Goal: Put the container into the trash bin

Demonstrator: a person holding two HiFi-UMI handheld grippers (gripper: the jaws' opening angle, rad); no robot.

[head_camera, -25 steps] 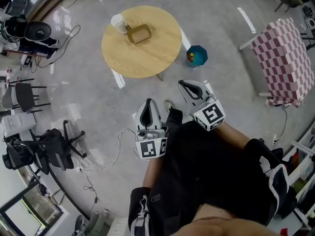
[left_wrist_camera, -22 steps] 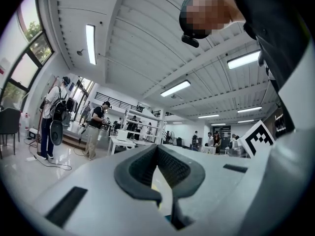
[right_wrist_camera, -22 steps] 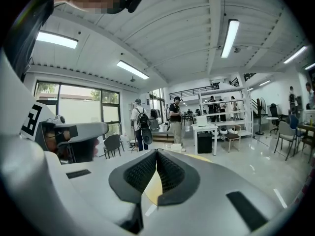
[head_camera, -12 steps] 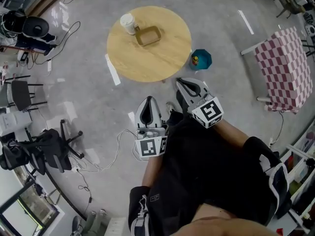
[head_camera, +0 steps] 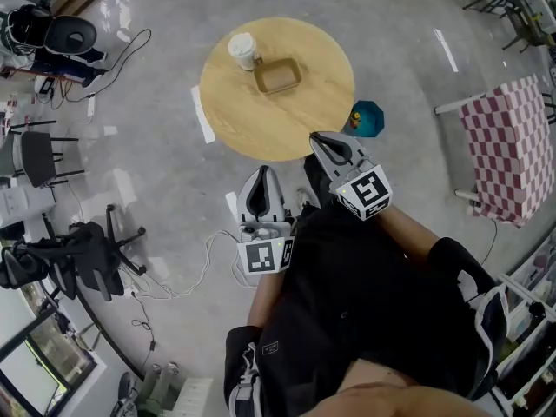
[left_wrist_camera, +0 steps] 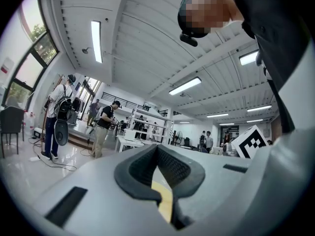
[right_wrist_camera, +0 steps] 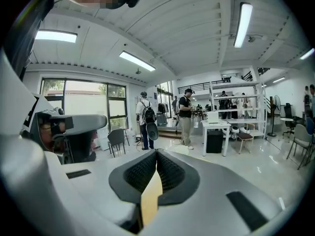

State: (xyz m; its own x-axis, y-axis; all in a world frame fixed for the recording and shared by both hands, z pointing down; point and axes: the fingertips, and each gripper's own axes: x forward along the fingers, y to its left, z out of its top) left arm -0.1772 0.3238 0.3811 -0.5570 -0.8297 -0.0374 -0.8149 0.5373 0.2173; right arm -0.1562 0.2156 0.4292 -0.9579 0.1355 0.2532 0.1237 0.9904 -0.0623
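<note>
In the head view a brown rectangular container (head_camera: 278, 76) lies on a round wooden table (head_camera: 304, 120), beside a white lidded cup (head_camera: 242, 50). A teal trash bin (head_camera: 366, 118) stands on the floor at the table's right edge. My left gripper (head_camera: 259, 179) is shut and empty, held over the floor short of the table. My right gripper (head_camera: 323, 142) is shut and empty too, its tip at the table's near edge. In the left gripper view the left gripper (left_wrist_camera: 157, 147) points level into the room. The right gripper (right_wrist_camera: 156, 152), in its own view, has its pads meeting.
A table under a pink-and-white chequered cloth (head_camera: 508, 146) stands at the right. Black office chairs (head_camera: 78, 259) and floor cables (head_camera: 195, 276) are at the left. People (right_wrist_camera: 186, 117) stand by white shelving far across the room. The floor is grey concrete.
The table, container and bin have come nearer in the head view. Both grippers have advanced towards the table, and the right one now reaches its near edge. Both stay shut.
</note>
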